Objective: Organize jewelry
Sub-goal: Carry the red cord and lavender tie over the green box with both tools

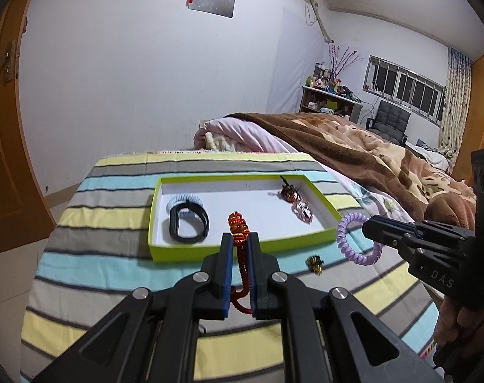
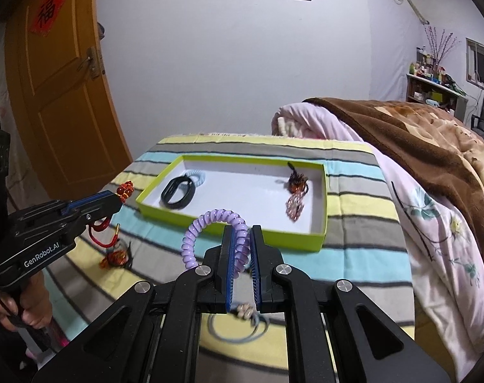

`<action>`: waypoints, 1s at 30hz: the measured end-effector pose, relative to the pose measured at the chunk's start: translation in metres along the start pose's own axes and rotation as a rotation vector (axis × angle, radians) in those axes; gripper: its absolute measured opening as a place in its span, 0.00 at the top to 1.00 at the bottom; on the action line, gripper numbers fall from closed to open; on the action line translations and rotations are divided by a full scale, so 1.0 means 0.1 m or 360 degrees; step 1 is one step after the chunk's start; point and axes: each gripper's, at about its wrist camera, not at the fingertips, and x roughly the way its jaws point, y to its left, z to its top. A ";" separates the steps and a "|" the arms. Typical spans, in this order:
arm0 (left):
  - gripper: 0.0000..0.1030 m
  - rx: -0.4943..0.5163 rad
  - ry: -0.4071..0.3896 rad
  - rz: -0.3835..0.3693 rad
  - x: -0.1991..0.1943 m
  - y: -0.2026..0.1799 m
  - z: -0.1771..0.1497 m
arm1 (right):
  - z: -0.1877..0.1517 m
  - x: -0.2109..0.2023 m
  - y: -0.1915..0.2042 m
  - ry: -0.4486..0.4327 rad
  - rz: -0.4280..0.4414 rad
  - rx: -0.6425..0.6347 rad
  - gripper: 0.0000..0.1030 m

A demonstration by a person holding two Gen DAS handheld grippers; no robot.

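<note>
A green-rimmed box [image 1: 242, 250] [image 2: 235, 231] with a white floor lies on the striped cloth. In it lie a black band [image 1: 187, 225] [image 2: 178, 194] over a pale blue hair tie [image 1: 186, 199], and a brown beaded ornament [image 1: 294, 201] [image 2: 296, 191]. My left gripper [image 1: 240, 239] [image 2: 115, 199] is shut on a red beaded cord charm [image 1: 240, 233] [image 2: 125, 191], held above the cloth just before the box's near rim. My right gripper [image 2: 242, 233] [image 1: 366, 228] is shut on a purple spiral hair tie [image 2: 210, 223] [image 1: 353, 242], right of the left gripper.
A small dark gold-trimmed trinket [image 1: 315, 263] and an orange-brown ornament [image 2: 115, 258] lie on the cloth before the box. A grey-blue hair tie with beads [image 2: 242, 319] lies under my right gripper. A bed with a brown blanket [image 1: 369, 153] borders the right side; a wooden door [image 2: 59, 79] stands left.
</note>
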 end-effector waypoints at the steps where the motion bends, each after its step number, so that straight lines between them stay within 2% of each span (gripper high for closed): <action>1: 0.91 0.0009 -0.0007 0.0004 0.03 -0.01 0.03 | 0.03 0.02 -0.02 0.0000 0.0003 0.0004 0.91; 13: 0.91 0.0041 0.0019 -0.0016 0.53 0.03 0.33 | 0.31 0.48 -0.26 0.0025 -0.0045 0.0004 0.91; 19: 0.91 0.0056 0.0054 0.0002 0.86 0.08 0.46 | 0.40 0.84 -0.36 0.0083 -0.0063 0.0007 0.91; 26: 0.91 0.0050 0.0077 0.0011 1.15 0.13 0.50 | 0.46 1.22 -0.48 0.0156 -0.0083 0.0037 0.91; 30: 0.91 0.0041 0.0143 0.0039 1.37 0.16 0.50 | 0.49 1.41 -0.52 0.0203 -0.0101 0.0034 0.91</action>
